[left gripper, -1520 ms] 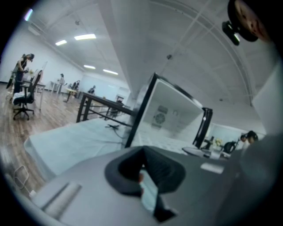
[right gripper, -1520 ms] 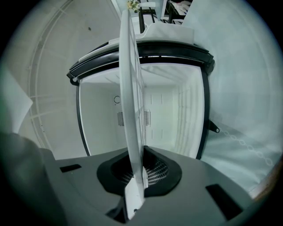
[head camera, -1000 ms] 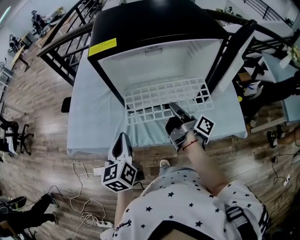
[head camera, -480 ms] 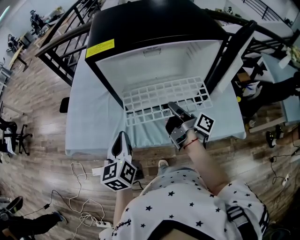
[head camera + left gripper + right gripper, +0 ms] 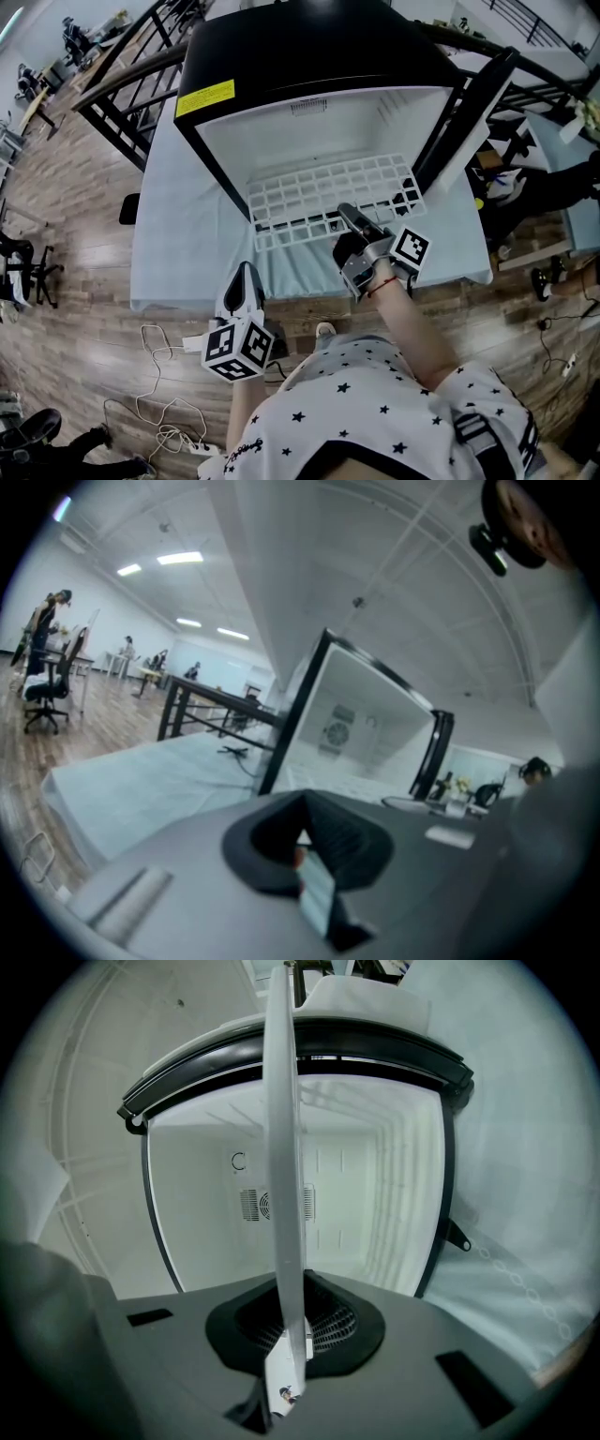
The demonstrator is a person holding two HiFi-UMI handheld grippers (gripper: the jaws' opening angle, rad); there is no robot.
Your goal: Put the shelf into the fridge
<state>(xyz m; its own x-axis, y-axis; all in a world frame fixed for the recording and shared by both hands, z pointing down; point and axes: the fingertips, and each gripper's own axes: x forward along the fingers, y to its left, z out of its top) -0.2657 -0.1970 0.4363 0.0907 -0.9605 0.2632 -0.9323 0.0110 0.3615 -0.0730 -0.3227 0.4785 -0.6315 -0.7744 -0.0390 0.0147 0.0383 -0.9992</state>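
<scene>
While the right tool is clamped on the front rim of the shelf, the white grid lies partly inside the open fridge. The fridge stands on the far half of the table, and its mouth faces the near edge. The shelf's front rows stick out of that mouth toward the near edge, a little right of centre.

The likeliest trouble comes from the single pinch point. With only one tool on the rim, the grid can swing flat and jam a back corner against a side wall. It can also sag on one side and miss a side ledge. A hard push could slip the thin rim out of the narrow jaws. It could also slide the fridge on the cloth, since nothing braces it. The open door at the right leaves little room for a sideways correction.

The right forearm reaches across the near edge, pointing into the opening. The right gripper view shows the shelf edge-on between the jaws of the right tool, so the tool seems rolled onto its side.

The left tool hangs off the table, before the near edge left of centre. In its own view the left tool has its jaws together with nothing between them.
</scene>
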